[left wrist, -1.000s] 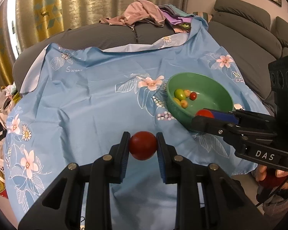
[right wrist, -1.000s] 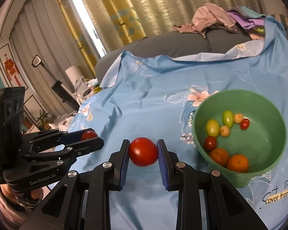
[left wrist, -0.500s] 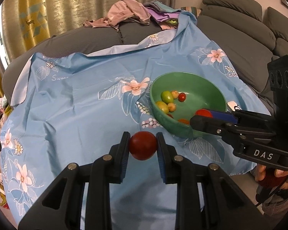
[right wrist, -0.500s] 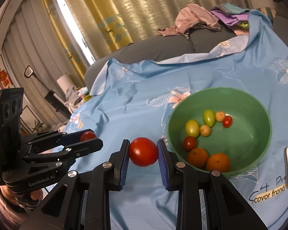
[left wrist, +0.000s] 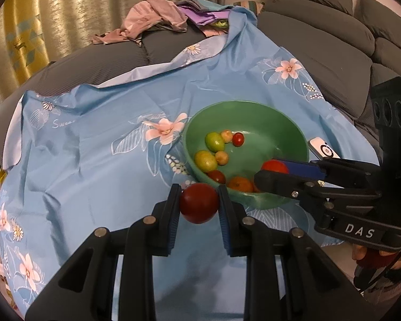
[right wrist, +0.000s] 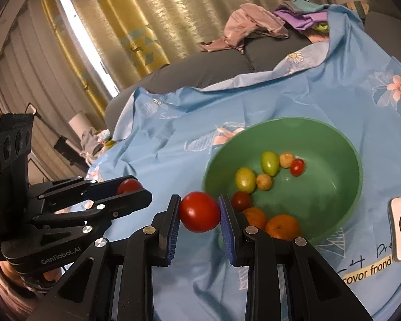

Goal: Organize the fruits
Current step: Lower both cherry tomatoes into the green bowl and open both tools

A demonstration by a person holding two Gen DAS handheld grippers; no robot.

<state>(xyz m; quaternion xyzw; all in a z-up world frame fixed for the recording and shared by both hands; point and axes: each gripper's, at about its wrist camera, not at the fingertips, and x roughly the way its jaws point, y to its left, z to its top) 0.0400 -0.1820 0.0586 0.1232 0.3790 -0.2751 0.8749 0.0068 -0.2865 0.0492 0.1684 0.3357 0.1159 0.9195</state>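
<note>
Through my left wrist camera, my left tool (left wrist: 199,203) pinches a dark red tomato (left wrist: 199,202) just short of the green bowl (left wrist: 294,133), carried there, I judge, for dropping among the fruit, with the blue floral cloth (left wrist: 93,160) spread over a grey sofa (left wrist: 320,42). Through my right, my right tool (right wrist: 199,212) clamps a bright red tomato (right wrist: 199,211) at the bowl's near rim, gold curtains (right wrist: 147,26) behind.

Both grippers were built of matte black plastic. The left gripper (left wrist: 199,203) carried blue ribbed pads (left wrist: 173,215) and round silver screw heads on its linkages. "DAS" was printed in white on the right gripper (left wrist: 274,171), "GenRobot.AI" on the left one's body. Bare skin was seen at four o'clock.
</note>
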